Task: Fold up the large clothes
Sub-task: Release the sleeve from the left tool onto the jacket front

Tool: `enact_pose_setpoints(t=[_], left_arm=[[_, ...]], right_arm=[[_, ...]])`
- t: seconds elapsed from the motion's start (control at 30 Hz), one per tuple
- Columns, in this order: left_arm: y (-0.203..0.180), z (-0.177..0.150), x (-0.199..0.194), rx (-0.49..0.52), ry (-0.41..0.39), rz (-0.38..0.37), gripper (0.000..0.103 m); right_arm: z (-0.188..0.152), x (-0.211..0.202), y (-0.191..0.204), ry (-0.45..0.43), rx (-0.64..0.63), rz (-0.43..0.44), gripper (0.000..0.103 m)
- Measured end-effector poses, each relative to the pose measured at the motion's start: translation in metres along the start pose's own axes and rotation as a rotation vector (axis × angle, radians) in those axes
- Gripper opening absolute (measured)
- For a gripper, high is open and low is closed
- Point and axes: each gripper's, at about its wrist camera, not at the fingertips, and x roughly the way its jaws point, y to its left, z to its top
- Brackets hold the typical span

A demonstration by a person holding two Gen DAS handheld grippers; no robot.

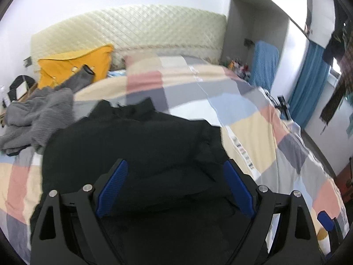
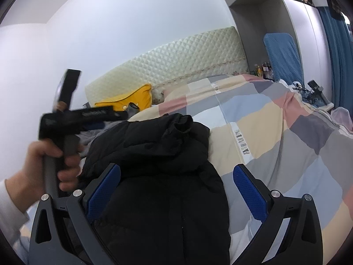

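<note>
- Plainly, the black jacket point(image 1: 132, 145) lies on the checked quilt point(image 1: 253, 119) of the bed, partly folded, collar end toward the quilted headboard point(image 1: 132, 28), hem end toward the person.
- Its long axis runs from the grippers away to the headboard, so both grippers point along it rather than across it.
- Left gripper point(image 1: 174, 190): jaws spread wide, blue pads point(image 1: 113, 187) clear of the cloth, nothing between them. It hangs above the jacket's near half, angled down at it.
- Right gripper point(image 2: 176, 194): jaws also spread. The jacket's near end sits in the gap between them, but the pads point(image 2: 248, 190) do not seem to press on it; I would call it not gripped.
- In the right view the person's hand point(image 2: 55, 161) holds the left gripper's handle up at the jacket's left side, lifted off the cloth.
- Nearer hand: judging from both views, the right gripper is lower and closer to the jacket, over its right edge; the left is higher and further off.
- Material: puffy, matte padded fabric, thick where it is doubled, with a bulky rolled lump at the far end in the right view. It will likely spring back and resist a flat crease.
- Nearby: a grey fleecy garment point(image 1: 37, 117) in a heap at the left, and a yellow pillow point(image 1: 75, 66) by the headboard, both apart from the jacket.
- Next fold probably needs a grip on the near end or a side edge.
</note>
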Motion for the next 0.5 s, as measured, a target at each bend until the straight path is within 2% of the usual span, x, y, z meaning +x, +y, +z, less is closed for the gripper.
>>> enact_pose_setpoints(t=[0.13,0.27,0.37,0.5], left_arm=[[0.033,0.009,-0.021,-0.029,-0.040,0.023,0.089],[0.061,0.015,-0.031,-0.040,-0.072,0.064,0.089],[0.079,0.015,-0.026,-0.047,-0.063,0.111,0.089],[0.105,0.011,-0.005,-0.058,-0.033,0.178,0.089]], right_arm=[[-0.002,0.003,0.013,-0.006,-0.049,-0.022,0.103],[0.005,0.012,0.022,-0.008,-0.038,0.004,0.103],[0.015,0.024,0.036,-0.012,-0.047,0.022,0.102],[0.041,0.060,0.062,-0.016,-0.092,0.043,0.097]])
